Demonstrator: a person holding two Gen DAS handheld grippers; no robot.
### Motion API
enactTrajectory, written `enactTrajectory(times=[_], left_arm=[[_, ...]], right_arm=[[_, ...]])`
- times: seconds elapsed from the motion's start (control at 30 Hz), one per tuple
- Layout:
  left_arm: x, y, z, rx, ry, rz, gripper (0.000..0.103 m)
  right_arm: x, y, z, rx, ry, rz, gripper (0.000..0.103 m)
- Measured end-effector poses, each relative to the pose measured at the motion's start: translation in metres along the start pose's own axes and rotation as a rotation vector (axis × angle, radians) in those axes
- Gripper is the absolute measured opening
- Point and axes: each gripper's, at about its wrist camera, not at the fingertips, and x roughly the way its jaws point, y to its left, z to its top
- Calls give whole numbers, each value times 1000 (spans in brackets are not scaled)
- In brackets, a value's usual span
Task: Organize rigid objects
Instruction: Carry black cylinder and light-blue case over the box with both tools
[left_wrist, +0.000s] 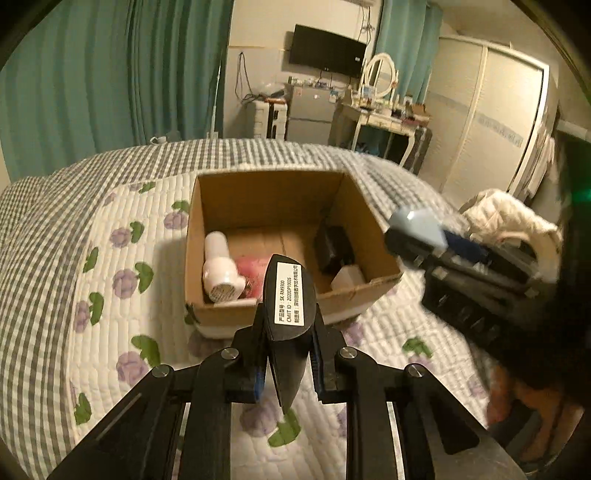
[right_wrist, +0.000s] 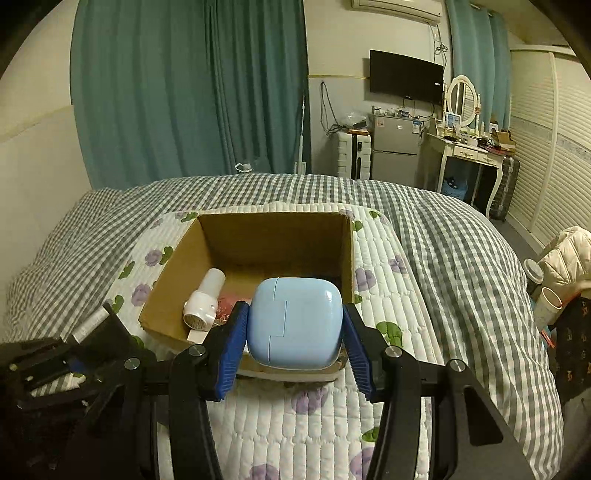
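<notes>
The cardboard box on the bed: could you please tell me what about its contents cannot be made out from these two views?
- Left wrist view: the pink item is partly hidden behind the black remote in the left tool.
- Left wrist view: the dark object lies in shadow, unidentifiable.
- Right wrist view: the box's right floor is blocked by the blue case in the right tool.

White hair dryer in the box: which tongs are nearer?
Left, probably. The left tongs sit just before the hair dryer; the right tongs are off to its right.
</notes>
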Motion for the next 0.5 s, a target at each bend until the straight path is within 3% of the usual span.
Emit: enactTrajectory(times=[0.33,0.5], left_arm=[[-36,-2,75,29,-146,-3,19],[-2,-5,111,74,-53,18,19]], right_arm=[[1,8,46,-40,-80,20,50],[10,15,67,-71,-90,28,50]])
